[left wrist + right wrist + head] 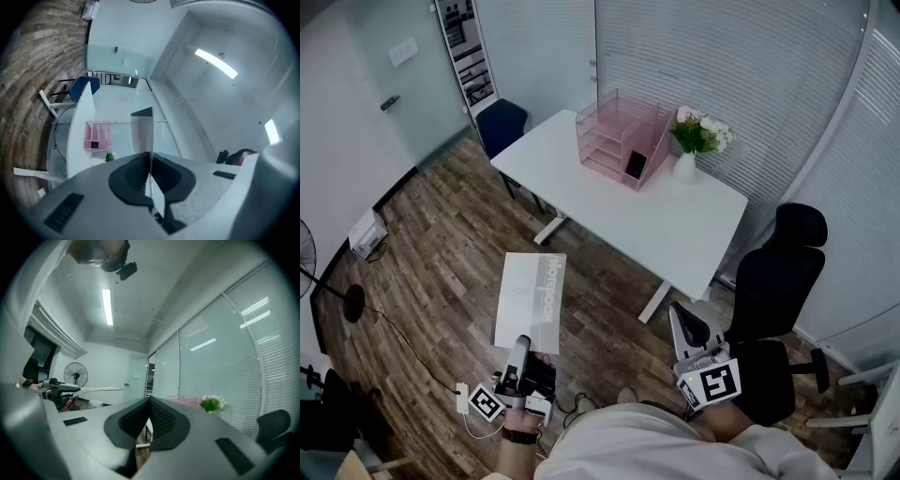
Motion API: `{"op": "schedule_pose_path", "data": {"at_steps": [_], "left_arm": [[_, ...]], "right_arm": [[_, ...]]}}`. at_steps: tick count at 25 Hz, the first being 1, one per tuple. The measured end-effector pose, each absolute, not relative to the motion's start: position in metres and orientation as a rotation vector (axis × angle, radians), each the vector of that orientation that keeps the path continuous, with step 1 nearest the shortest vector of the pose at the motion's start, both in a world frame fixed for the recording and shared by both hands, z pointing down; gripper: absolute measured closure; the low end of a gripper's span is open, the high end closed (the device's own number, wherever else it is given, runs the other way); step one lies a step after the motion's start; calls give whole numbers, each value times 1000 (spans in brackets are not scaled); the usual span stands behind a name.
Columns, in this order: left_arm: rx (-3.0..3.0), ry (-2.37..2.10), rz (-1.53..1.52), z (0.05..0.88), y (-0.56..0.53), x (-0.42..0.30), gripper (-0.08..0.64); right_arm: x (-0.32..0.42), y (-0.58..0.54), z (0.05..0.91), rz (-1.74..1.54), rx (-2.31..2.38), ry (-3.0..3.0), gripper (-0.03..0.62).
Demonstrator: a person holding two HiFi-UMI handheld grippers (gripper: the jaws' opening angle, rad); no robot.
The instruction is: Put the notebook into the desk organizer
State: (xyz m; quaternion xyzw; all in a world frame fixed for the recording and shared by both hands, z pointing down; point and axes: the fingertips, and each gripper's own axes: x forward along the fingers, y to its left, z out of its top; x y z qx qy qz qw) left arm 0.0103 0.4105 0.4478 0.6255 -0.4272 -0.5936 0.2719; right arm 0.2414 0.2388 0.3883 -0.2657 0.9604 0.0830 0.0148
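1. The worktop point(694, 225) stands across the floor point(441, 234) from you, well apart from both your hands.
2. The black chair point(778, 300) is at your right, near the worktop's end.
3. The organizer point(614, 131) sits toward the worktop's far edge, just beside a plant point(698, 136) (it's the pink one, stacked trays with an upright slot at its right end).
4. The notebook point(530, 298) is not on the worktop. It is held out flat above the floor, long axis pointing away from you. The organizer lies ahead and to the right of it, well apart, so I judge the coming move to be a long carry that way.
5. Your left gripper point(150, 157) is clamped on the notebook's near short edge. In its own view the notebook runs edge-on straight out from between the jaws.
6. Your right gripper point(149, 403) hangs level near the chair, jaws together with nothing between them.
7. Hard to make out: a small dark thing point(635, 166) stands in the upright slot, and you can't tell what it is. The gripped edge is hidden.
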Motion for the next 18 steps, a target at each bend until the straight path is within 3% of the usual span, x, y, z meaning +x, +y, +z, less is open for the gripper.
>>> {"op": "schedule_pose_path", "data": {"at_steps": [18], "left_arm": [[1685,-1166,-1583,450,411,14,546]], "right_arm": [[239,242,392,245,-770,3006,580]]}}
